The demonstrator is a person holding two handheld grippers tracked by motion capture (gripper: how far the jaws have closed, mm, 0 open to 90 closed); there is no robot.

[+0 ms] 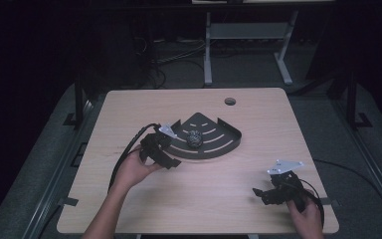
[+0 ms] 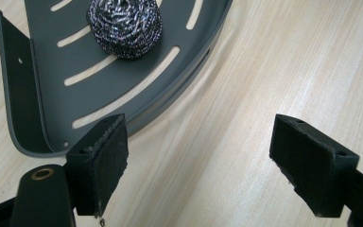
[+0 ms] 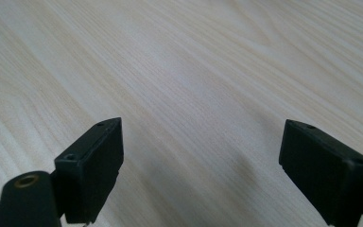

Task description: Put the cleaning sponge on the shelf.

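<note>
Two tools over one big wooden desk (image 1: 199,199), so let's go big to small. Dark grey corner shelf (image 1: 219,144), quarter-round w/ slots, lies flat near the desk's middle. Looks like stiff sheet metal or plastic, light-ish, prob. slides easily on the smooth wood; its raised straight walls or curved rim would be the spots to pinch. Left tool (image 1: 171,160) sits just beside the curved rim, jaws spread wide, nothing between them; in the left gripper view one pad (image 2: 105,161) overlaps the rim's edge, contact can't tell. Right tool (image 1: 259,193) rests well apart near the desk's front right corner, jaws released too, only bare wood ahead of them. Smallest: steel wool scourer (image 2: 125,26), a shiny wire ball sitting on the shelf's slotted floor, about centre. My guess: v. light, springy, squashes under pressure, grippy not slippery, not fragile. Best to take it across the middle, gentle squeeze.
</note>
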